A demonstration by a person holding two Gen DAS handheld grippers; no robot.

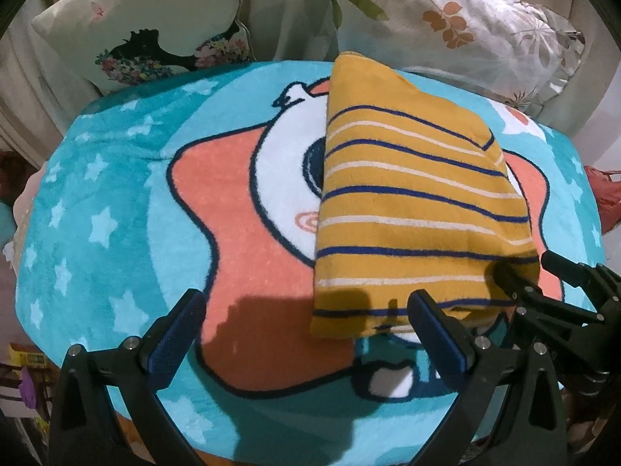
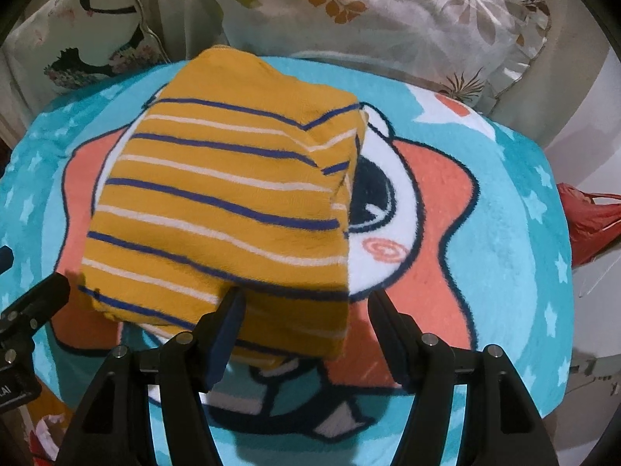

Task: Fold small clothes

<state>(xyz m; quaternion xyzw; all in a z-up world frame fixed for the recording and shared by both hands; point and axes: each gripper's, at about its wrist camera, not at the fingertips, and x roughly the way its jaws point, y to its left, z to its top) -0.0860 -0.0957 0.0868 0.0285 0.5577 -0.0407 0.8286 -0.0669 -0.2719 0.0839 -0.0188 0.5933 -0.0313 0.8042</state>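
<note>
A small yellow garment [image 1: 407,202] with blue and white stripes lies folded on a teal cartoon blanket [image 1: 116,202]. My left gripper [image 1: 306,310] hovers open at the garment's near left corner, its right finger overlapping the near edge. The right gripper [image 1: 528,268] shows at the garment's near right corner. In the right wrist view the garment [image 2: 217,202] fills the middle left. My right gripper [image 2: 308,306] stands open astride its near right corner, and the pads do not press the cloth. One of the left gripper's fingers [image 2: 42,291] shows at the left edge.
Two printed pillows [image 1: 147,27] [image 2: 388,19] lean behind the blanket [image 2: 504,233]. A red bag [image 2: 590,221] lies off its right side. The blanket's edges drop away to the left, the right and the front.
</note>
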